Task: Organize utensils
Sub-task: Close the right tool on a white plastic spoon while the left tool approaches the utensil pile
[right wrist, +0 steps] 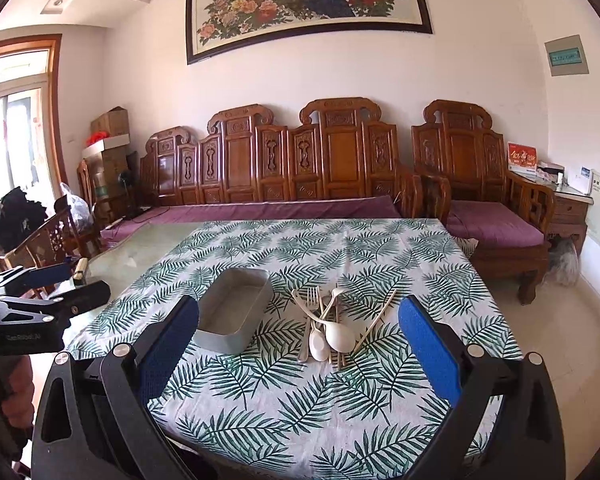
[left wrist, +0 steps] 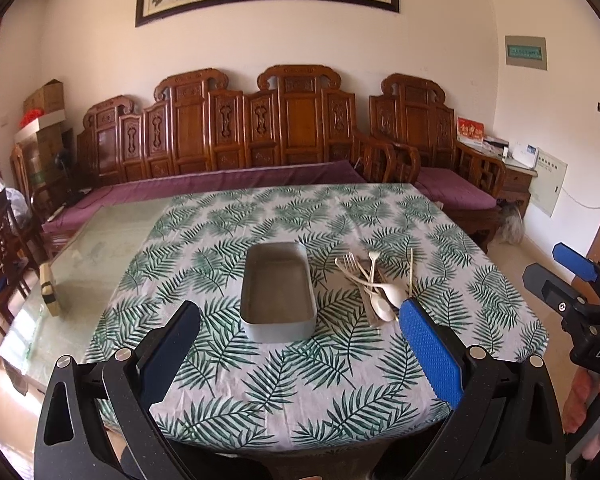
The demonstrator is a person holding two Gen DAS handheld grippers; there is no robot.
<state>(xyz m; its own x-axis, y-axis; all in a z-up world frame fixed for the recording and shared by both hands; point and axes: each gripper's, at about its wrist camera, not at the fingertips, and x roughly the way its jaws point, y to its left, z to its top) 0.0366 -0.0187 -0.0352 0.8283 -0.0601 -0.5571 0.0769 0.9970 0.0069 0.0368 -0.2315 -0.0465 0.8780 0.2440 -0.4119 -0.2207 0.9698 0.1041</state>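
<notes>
A grey rectangular tray (left wrist: pixel 278 326) (right wrist: pixel 220 340) stands empty on the leaf-print tablecloth (left wrist: pixel 260 380) (right wrist: pixel 280 392). Just right of it lies a loose pile of utensils (left wrist: pixel 374 284) (right wrist: pixel 328 324): cream plastic spoons, a metal fork, chopsticks and a knife, crossed over each other. My left gripper (left wrist: pixel 300 322) hangs open above the table's near edge, in line with the tray, nothing between its fingers. My right gripper (right wrist: pixel 300 320) is open too, facing the utensil pile from the near side, empty. Each gripper shows at the edge of the other's view.
The cloth covers the right part of a glass-topped table (left wrist: pixel 100 248); a small brown block (left wrist: pixel 48 288) sits on the bare glass at left. A carved wooden sofa (left wrist: pixel 228 140) with purple cushions runs behind the table. Wooden chairs stand at the left.
</notes>
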